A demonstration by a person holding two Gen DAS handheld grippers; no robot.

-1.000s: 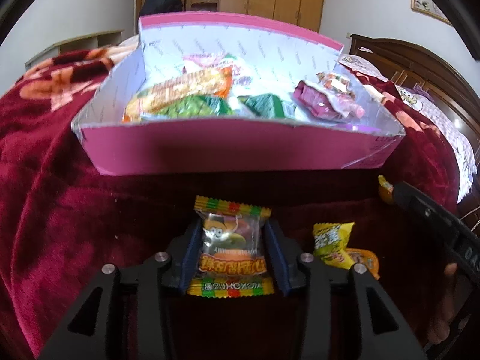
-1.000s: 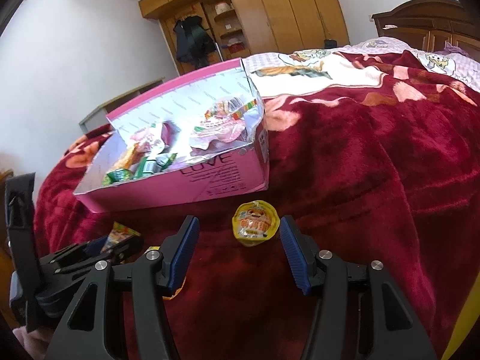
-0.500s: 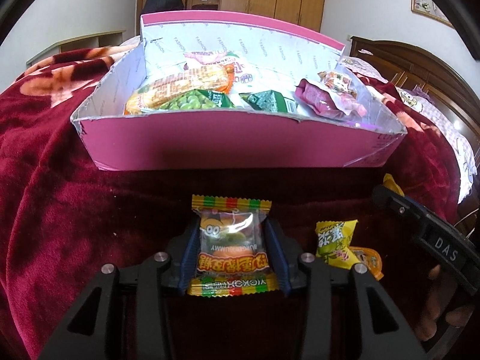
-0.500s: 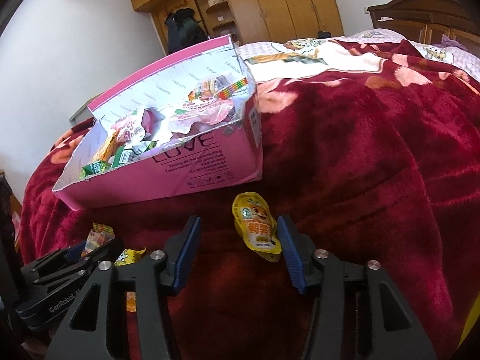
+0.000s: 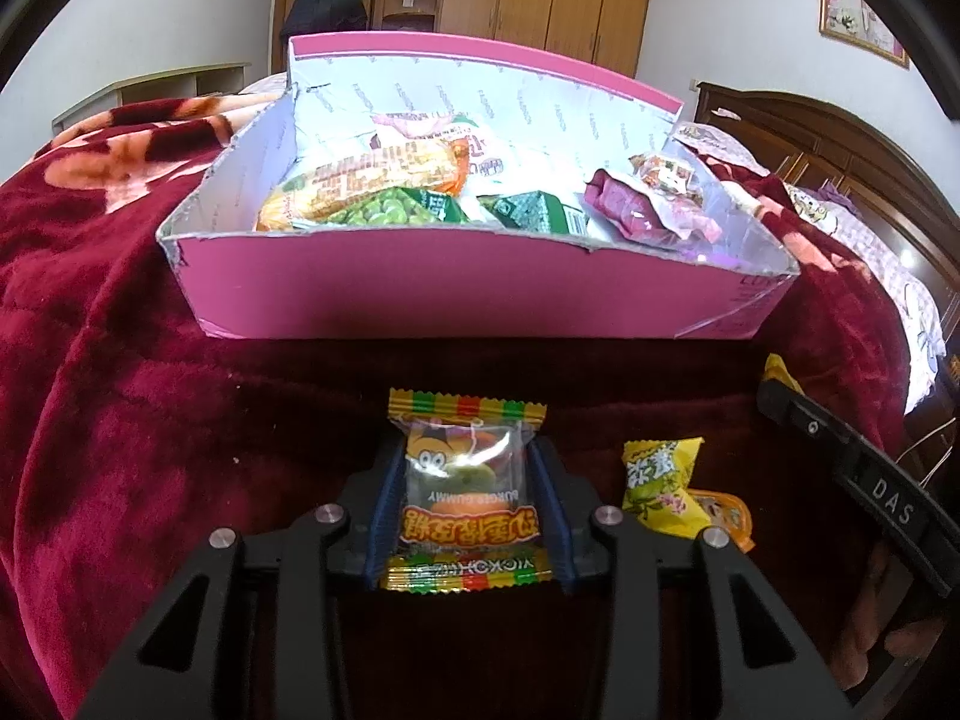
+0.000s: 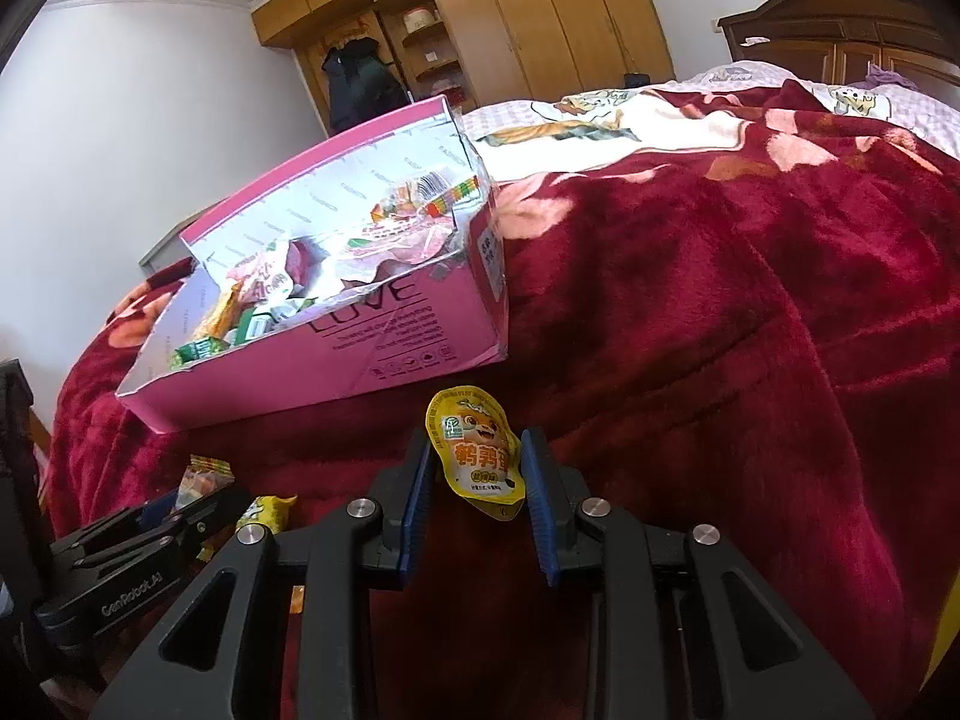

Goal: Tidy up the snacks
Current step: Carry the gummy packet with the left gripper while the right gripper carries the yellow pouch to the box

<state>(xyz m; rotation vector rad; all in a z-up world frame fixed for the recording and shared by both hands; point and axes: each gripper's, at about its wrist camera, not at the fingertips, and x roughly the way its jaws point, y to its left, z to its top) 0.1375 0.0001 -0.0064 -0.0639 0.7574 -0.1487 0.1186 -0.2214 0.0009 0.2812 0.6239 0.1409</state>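
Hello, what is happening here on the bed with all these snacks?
A person with a gripper in each hand is sorting snacks into the pink box on the red blanket. The left gripper is closing on a burger gummy packet; the right gripper is closing on a yellow pouch. A yellow-green candy lies loose.
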